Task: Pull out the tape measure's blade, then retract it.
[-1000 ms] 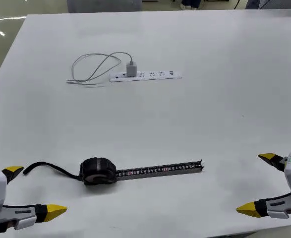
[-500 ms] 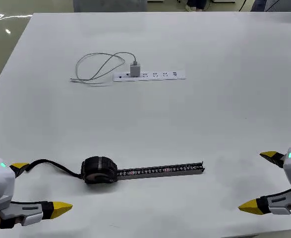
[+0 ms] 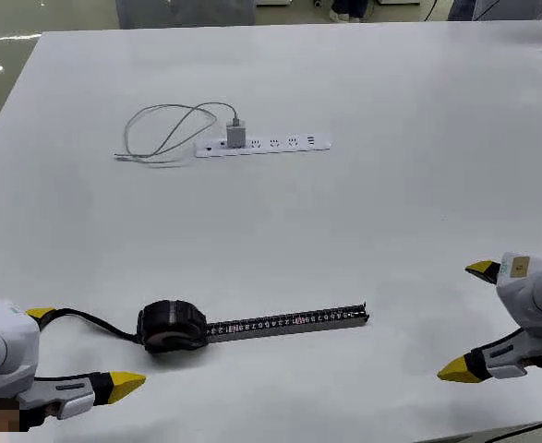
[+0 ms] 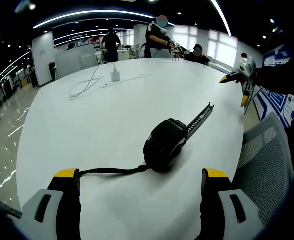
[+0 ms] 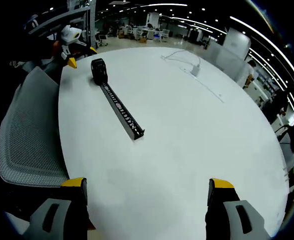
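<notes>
A black tape measure (image 3: pixel 172 325) lies on the white table (image 3: pixel 344 212) near the front edge. Its blade (image 3: pixel 289 320) is pulled out to the right and rests flat. A black wrist strap (image 3: pixel 81 318) trails left from the case. My left gripper (image 3: pixel 77 349) is open at the front left, just left of the case, with the strap between its yellow fingertips (image 3: pixel 126 383). In the left gripper view the case (image 4: pixel 165 144) sits ahead of the open jaws. My right gripper (image 3: pixel 469 318) is open at the front right, well clear of the blade's end (image 5: pixel 137 132).
A white power strip (image 3: pixel 261 144) with a plugged charger and a coiled white cable (image 3: pixel 164 129) lies at the table's back left. A grey mesh chair (image 5: pixel 29 145) stands at the table's near edge. People stand beyond the far side of the table (image 4: pixel 159 35).
The left gripper has moved a little forward and right toward the tape's strap. The right gripper has risen slightly. The tape and its blade lie as before.
</notes>
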### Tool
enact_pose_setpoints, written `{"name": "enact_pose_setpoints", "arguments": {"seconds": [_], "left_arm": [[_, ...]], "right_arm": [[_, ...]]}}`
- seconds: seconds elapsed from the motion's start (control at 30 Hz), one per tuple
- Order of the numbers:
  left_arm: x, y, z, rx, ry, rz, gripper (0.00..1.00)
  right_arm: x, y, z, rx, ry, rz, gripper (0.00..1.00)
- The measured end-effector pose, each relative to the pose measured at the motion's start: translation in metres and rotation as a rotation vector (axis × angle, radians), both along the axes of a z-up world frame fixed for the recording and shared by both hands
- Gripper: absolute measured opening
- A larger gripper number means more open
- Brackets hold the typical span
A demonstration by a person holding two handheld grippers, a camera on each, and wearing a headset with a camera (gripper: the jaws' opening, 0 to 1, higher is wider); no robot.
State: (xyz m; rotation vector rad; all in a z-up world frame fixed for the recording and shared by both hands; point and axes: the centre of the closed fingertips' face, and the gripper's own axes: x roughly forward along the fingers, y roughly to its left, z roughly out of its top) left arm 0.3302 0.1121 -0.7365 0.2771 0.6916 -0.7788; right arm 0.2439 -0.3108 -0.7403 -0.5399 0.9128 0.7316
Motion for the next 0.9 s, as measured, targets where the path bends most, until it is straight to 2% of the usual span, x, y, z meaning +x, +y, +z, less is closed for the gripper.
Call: {"name": "enact_pose_setpoints", "arguments": {"seconds": [0.07, 0.17, 0.23, 0.27, 0.43, 0.53, 0.57, 0.6, 0.77, 0.9], "left_arm": [[0.002, -0.002, 0.003, 0.008, -0.037, 0.027, 0.99], [0.001, -0.007, 0.002, -0.008, -0.024, 0.072, 0.99], [0.001, -0.01, 0.001, -0.011, -0.027, 0.101, 0.99], [0.0, -0.014, 0.0, -0.019, -0.015, 0.109, 0.99], [0.003, -0.025, 0.001, -0.012, -0.053, 0.14, 0.99], [0.007, -0.031, 0.001, -0.028, -0.066, 0.181, 0.99], [0.007, -0.031, -0.001, -0.013, -0.066, 0.191, 0.99], [0.009, -0.029, -0.002, 0.015, -0.092, 0.199, 0.99], [0.01, -0.038, -0.003, 0.002, -0.088, 0.214, 0.99], [0.012, -0.046, -0.004, -0.01, -0.082, 0.218, 0.99]], "right_arm": [[0.003, 0.002, -0.003, -0.005, 0.014, 0.025, 0.99], [0.009, 0.004, -0.005, -0.006, 0.02, 0.063, 0.99], [0.016, 0.006, -0.004, -0.006, 0.017, 0.081, 0.99], [0.021, 0.006, -0.002, -0.006, 0.008, 0.088, 0.99], [0.03, 0.009, 0.002, 0.012, 0.005, 0.112, 0.99], [0.037, 0.01, -0.001, -0.014, 0.008, 0.137, 0.99], [0.039, 0.012, -0.001, -0.009, 0.01, 0.138, 0.99], [0.041, 0.015, -0.001, 0.0, 0.017, 0.144, 0.99], [0.05, 0.022, -0.006, -0.005, 0.014, 0.17, 0.99], [0.05, 0.031, -0.009, -0.01, 0.022, 0.194, 0.99]]}}
